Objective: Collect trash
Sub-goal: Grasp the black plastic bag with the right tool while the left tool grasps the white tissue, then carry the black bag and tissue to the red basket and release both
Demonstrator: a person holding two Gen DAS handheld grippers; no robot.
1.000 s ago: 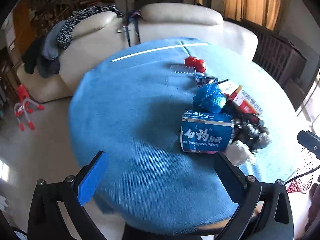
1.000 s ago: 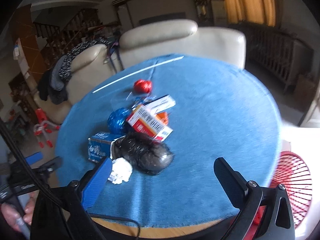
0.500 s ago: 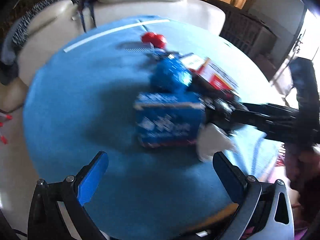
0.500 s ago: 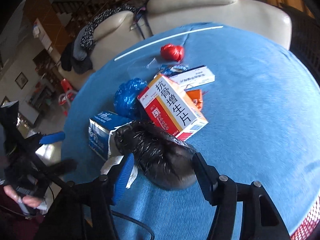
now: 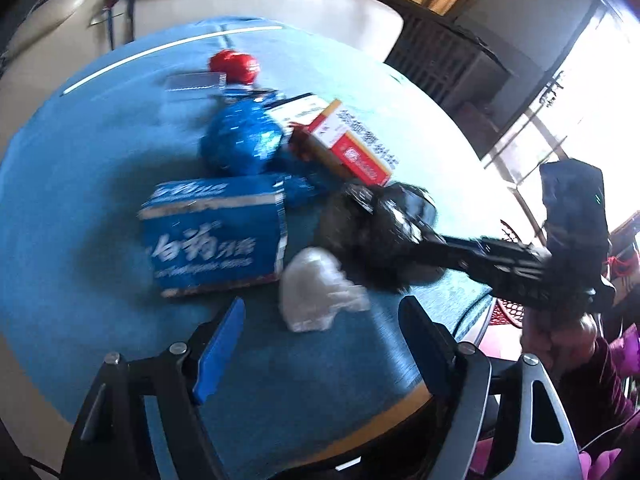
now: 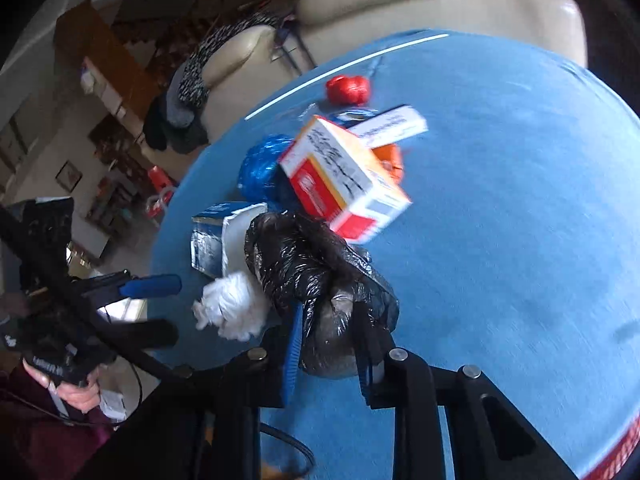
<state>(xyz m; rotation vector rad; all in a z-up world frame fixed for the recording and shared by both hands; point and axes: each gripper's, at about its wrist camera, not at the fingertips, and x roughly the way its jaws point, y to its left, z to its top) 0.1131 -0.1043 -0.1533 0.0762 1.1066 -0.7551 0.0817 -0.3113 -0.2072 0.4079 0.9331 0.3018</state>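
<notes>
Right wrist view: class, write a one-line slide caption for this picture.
Right gripper shut on a crumpled black plastic bag on the blue table, beside a white wad and boxes.

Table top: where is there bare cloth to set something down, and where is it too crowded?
Bare blue tablecloth lies right of the red-and-white box to the table's edge. More lies left of the blue box, in the left wrist view. The middle is crowded: black bag, gripped by the right gripper, white wad, blue foil ball.
</notes>
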